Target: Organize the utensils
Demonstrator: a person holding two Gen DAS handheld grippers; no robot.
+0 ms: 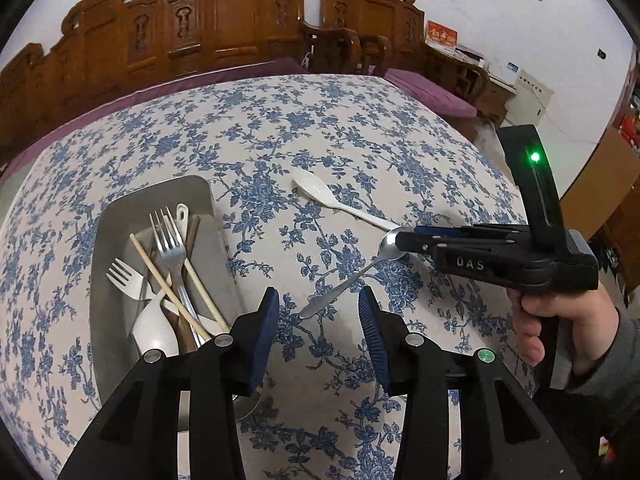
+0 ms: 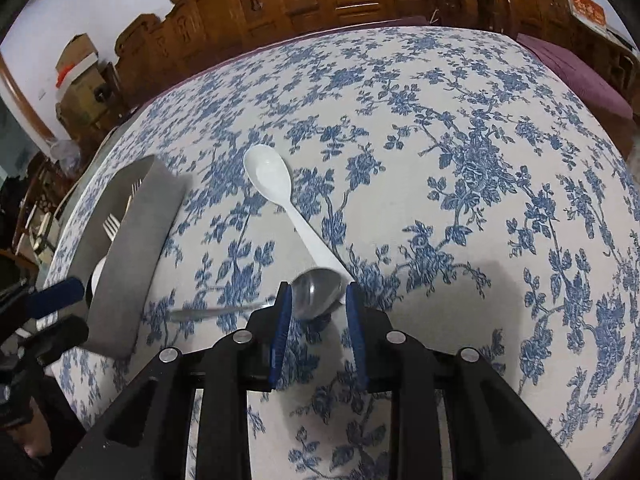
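A metal spoon [image 1: 352, 276] is held by its bowl in my right gripper [image 1: 404, 240], its handle slanting down to the left. In the right wrist view the spoon bowl [image 2: 316, 294] sits between the blue pads of my right gripper [image 2: 318, 300], which is shut on it. A white plastic spoon [image 1: 340, 200] lies on the tablecloth; it also shows in the right wrist view [image 2: 288, 204]. My left gripper [image 1: 318, 316] is open and empty over the tablecloth, beside a steel tray [image 1: 108, 280] that holds forks, chopsticks and white spoons.
The table wears a blue floral cloth [image 1: 320, 128]. Carved wooden chairs [image 1: 224, 20] stand behind it. The tray's near wall [image 2: 132, 248] shows at the left in the right wrist view. Cardboard boxes [image 2: 80, 76] stand at the far left.
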